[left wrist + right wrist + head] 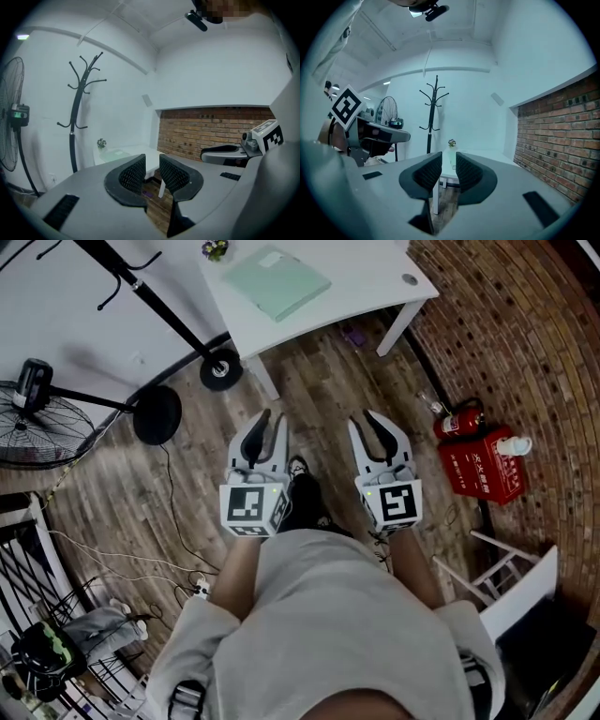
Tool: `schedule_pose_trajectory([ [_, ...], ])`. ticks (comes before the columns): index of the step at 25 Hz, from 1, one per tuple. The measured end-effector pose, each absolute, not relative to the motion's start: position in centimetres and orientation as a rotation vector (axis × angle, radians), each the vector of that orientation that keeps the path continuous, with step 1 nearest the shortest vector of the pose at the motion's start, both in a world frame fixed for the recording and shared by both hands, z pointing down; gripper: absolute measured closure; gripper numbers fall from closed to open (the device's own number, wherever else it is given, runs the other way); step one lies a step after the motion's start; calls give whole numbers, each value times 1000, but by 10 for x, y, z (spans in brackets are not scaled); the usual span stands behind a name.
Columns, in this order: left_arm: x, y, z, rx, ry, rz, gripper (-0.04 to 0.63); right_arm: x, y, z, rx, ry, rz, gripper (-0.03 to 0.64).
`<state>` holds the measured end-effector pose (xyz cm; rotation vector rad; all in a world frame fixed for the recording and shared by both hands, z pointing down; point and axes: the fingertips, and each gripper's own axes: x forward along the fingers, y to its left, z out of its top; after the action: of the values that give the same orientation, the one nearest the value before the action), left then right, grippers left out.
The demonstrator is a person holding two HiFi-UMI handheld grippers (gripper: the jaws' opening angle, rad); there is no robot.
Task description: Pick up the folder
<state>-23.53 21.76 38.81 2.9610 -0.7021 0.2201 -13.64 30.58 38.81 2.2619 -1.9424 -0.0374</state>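
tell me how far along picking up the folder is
Nothing done yet: the green folder lies flat on the white table. In hand: the left gripper and right gripper, both open and empty, are over the floor, short of the table. Left: reach, grip, lift.

A pale green folder (277, 282) lies flat on the white surface (366, 273), nearer its left edge than its right corner. A small plant (215, 249) stands by that left edge. Below, over the wooden floor (178, 488), the left gripper (272, 420) and right gripper (364, 420) are held side by side, pointing toward the surface, jaws slightly apart and empty.
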Motion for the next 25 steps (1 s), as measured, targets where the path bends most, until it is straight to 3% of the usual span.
schedule_pose_trajectory([
  [25, -162, 35, 410, 2915, -570, 289, 511, -75, 124, 409, 2186, -1872, 152, 520],
])
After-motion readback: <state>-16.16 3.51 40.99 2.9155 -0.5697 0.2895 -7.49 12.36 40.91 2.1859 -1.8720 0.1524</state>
